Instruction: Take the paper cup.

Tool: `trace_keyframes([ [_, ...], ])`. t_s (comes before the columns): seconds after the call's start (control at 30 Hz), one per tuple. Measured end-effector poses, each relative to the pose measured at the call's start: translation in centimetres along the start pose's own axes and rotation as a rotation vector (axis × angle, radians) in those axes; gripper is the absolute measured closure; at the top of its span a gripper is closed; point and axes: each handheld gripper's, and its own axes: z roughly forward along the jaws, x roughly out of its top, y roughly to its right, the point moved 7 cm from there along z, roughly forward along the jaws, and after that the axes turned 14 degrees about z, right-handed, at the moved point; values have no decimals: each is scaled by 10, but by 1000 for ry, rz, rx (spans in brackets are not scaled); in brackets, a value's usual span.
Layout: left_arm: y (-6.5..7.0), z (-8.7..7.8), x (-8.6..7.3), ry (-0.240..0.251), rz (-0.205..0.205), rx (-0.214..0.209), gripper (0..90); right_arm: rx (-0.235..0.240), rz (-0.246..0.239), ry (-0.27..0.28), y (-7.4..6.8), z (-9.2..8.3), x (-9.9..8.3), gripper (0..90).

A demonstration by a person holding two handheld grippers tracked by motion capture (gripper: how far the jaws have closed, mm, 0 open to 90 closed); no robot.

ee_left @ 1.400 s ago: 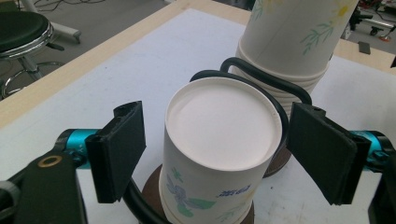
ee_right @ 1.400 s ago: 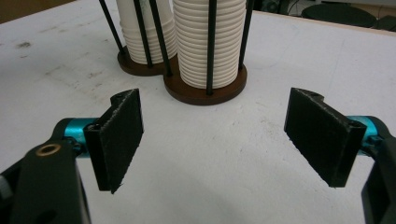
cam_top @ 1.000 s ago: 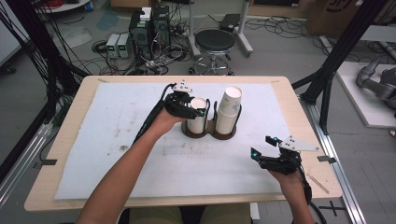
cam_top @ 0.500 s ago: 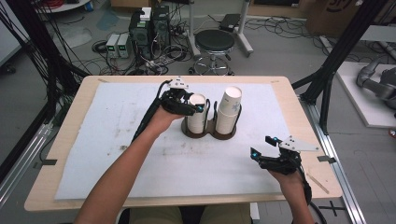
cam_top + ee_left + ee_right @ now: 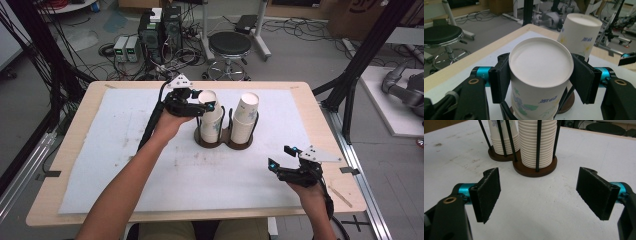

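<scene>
Right, the tabletop [image 5: 70, 165] is light wood w/ a big white sheet [image 5: 150, 170] over most of it, smudged w/ grey marks left of centre. Approx. mid-sheet, slightly to the far side, sits a dark brown double cup holder [image 5: 225, 139] w/ thin black upright rods, two round bases joined side by side. Each side carries a stack of white paper cups w/ blue and green print, bottoms up: the left stack [image 5: 212, 125] and the right stack [image 5: 245, 120].

The left claw [image 5: 206, 106] comes in from the left, level w/ the top of the left stack, and is clamped on the top cup [image 5: 541, 75]; its jaws have just been closing, and in the left gripper view both black pads press the cup's wall just under the upturned bottom, one on each side. That cup sits a bit above the rods' tops, lower part still among them.

The right claw [image 5: 281, 157] hangs over the sheet at the near right, well apart from the holder, jaws wide apart w/ nothing between them; they point toward the holder.
</scene>
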Motion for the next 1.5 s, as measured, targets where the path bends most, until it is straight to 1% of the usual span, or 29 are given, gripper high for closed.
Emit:
trace_keyframes([
  [0.1,-1,-6,11,19,4,3,370,-1,-1,2,0,0,0,202],
  [0.13,-1,-11,19,49,-4,16,370,0,0,2,-1,-1,1,202],
  [0.2,-2,-13,21,54,-2,21,370,0,1,2,-1,-1,1,202],
  [0.23,-2,-19,24,59,3,27,370,1,2,3,-1,-1,1,202],
  [0.3,-2,-22,25,64,1,29,370,0,1,2,-1,-1,1,202],
  [0.33,-2,-28,26,77,-10,32,369,-1,-2,4,-1,-1,1,202],
  [0.37,-2,-28,26,77,-10,32,369,0,-1,5,-1,-1,1,202],
  [0.4,-1,-32,27,91,-20,32,369,0,-1,5,-1,-1,1,202],
  [0.47,0,-39,28,104,-20,27,370,2,5,11,-2,-2,2,202],
  [0.5,2,-43,28,110,-19,26,370,2,0,14,-1,-2,2,202],
  [0.6,6,-54,29,127,-17,23,370,1,6,11,-1,-2,2,202],
  [0.63,8,-62,28,134,-15,18,370,1,4,10,-1,-2,2,202],
  [0.67,8,-62,28,134,-15,18,370,1,4,10,-1,-2,2,202],
  [0.7,10,-69,27,143,-18,13,370,0,6,8,-1,-2,2,202],
  [0.8,14,-79,23,144,-19,6,371,1,7,8,-1,-1,2,202],
  [0.83,14,-79,23,144,-19,6,371,1,7,10,-1,-1,2,202],
  [0.93,18,-87,16,148,-22,-2,372,-2,7,6,-1,0,2,202],
  [1.07,22,-94,7,135,-22,-17,372,-2,9,10,0,0,2,202],
  [1.27,26,-98,-3,132,-21,-39,372,3,3,5,-2,4,3,202],
  [1.4,35,-99,-9,131,-14,-54,372,10,0,1,-5,5,3,202],
  [1.47,37,-99,-10,132,-13,-55,372,14,-6,5,-6,5,3,202],
  [1.5,39,-100,-10,136,-14,-65,372,14,-6,5,-6,5,3,202],
])
